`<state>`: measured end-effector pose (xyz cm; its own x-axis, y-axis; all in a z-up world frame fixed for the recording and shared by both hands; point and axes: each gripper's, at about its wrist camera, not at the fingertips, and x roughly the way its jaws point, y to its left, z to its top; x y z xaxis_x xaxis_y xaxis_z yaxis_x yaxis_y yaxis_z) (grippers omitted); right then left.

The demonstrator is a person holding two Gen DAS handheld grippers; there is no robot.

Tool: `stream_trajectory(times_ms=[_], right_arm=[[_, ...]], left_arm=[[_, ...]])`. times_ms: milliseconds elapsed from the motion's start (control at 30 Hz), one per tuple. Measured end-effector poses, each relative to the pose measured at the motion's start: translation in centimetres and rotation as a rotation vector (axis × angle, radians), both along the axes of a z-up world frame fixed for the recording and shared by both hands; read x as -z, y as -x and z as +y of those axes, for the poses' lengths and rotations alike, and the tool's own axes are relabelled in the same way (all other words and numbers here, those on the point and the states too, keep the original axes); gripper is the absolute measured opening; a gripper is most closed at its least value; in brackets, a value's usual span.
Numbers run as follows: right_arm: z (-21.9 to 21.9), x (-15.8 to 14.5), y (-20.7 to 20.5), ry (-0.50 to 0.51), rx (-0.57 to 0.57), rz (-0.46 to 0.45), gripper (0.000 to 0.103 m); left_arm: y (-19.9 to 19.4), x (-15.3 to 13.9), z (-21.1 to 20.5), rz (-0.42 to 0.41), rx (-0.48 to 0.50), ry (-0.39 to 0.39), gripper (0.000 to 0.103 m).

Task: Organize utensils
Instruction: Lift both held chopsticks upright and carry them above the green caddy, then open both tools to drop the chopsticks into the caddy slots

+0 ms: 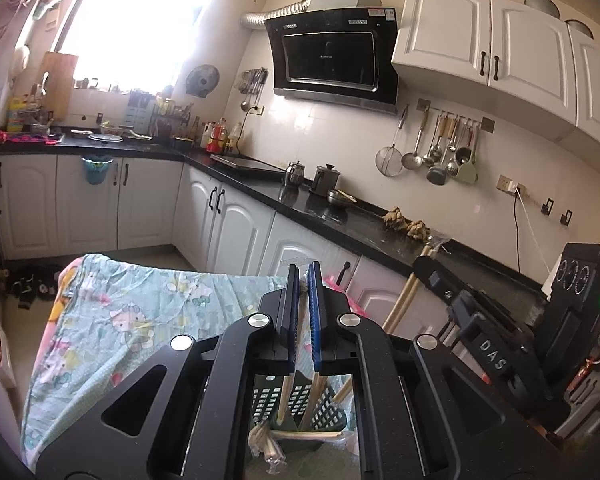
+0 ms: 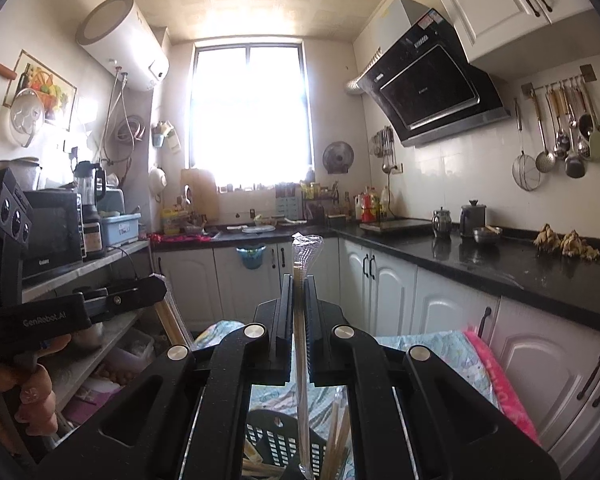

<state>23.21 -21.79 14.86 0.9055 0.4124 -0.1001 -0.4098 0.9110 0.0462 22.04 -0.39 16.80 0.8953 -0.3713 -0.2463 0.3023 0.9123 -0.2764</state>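
In the left wrist view my left gripper [image 1: 303,269] is shut on a pair of wooden chopsticks [image 1: 287,390] in clear wrap. They stand upright, with their lower ends in a black slotted utensil basket [image 1: 332,412]. More wrapped chopsticks [image 1: 300,435] lie beside the basket. My right gripper [image 1: 425,261] is at the right, holding chopsticks [image 1: 403,301]. In the right wrist view my right gripper [image 2: 299,280] is shut on an upright wrapped pair of chopsticks [image 2: 300,344] above the basket [image 2: 274,444]. The left gripper [image 2: 158,285] is at the left, held by a hand [image 2: 32,392].
The basket sits on a table under a teal cartoon-print cloth [image 1: 140,320] with a pink edge [image 2: 500,384]. A black counter [image 1: 340,220] on white cabinets runs along the right wall. Ladles hang on a rail [image 1: 448,152]. A shelf with a microwave [image 2: 52,232] stands at the left.
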Motion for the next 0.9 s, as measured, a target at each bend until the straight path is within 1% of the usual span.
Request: stream_trajectory(times_ms=[233, 433, 533, 633, 700, 733, 767, 833, 900], right_arm=[[0.2, 2.6, -1.2, 0.004, 0.008, 0.046, 0.006], [0.4, 3.9, -2.2, 0.006, 0.024, 0.099, 0.007], [0.4, 4.4, -2.3, -0.007, 0.025, 0.123, 0.023], [0.4, 4.8, -2.1, -0.001, 0.024, 0.134, 0.023], [0.4, 4.9, -1.8, 0.004, 0.025, 0.136, 0.023], [0.3, 4.9, -1.7, 0.005, 0.026, 0.138, 0.024], [0.3, 5.0, -1.6, 0.007, 0.029, 0.142, 0.025], [0.1, 5.1, -1.1, 0.005, 0.028, 0.150, 0.027], [0.0, 5.1, -0.6, 0.004, 0.030, 0.153, 0.032]], left_arm=[[-1.1, 2.2, -0.5, 0.018, 0.006, -0.006, 0.002], [-2.1, 3.7, -0.3, 0.054, 0.006, 0.002, 0.003], [-2.5, 4.3, -0.1, 0.080, 0.010, 0.008, 0.003], [-2.3, 4.7, 0.4, 0.093, 0.001, 0.016, 0.003], [-1.9, 4.9, 0.8, 0.096, -0.006, 0.021, 0.010], [-1.7, 4.9, 1.1, 0.096, -0.012, 0.022, 0.020], [-1.6, 4.9, 1.2, 0.098, -0.018, 0.021, 0.027], [-1.2, 4.8, 1.6, 0.104, -0.026, 0.025, 0.028], [-0.6, 4.6, 1.9, 0.103, -0.032, 0.028, 0.035]])
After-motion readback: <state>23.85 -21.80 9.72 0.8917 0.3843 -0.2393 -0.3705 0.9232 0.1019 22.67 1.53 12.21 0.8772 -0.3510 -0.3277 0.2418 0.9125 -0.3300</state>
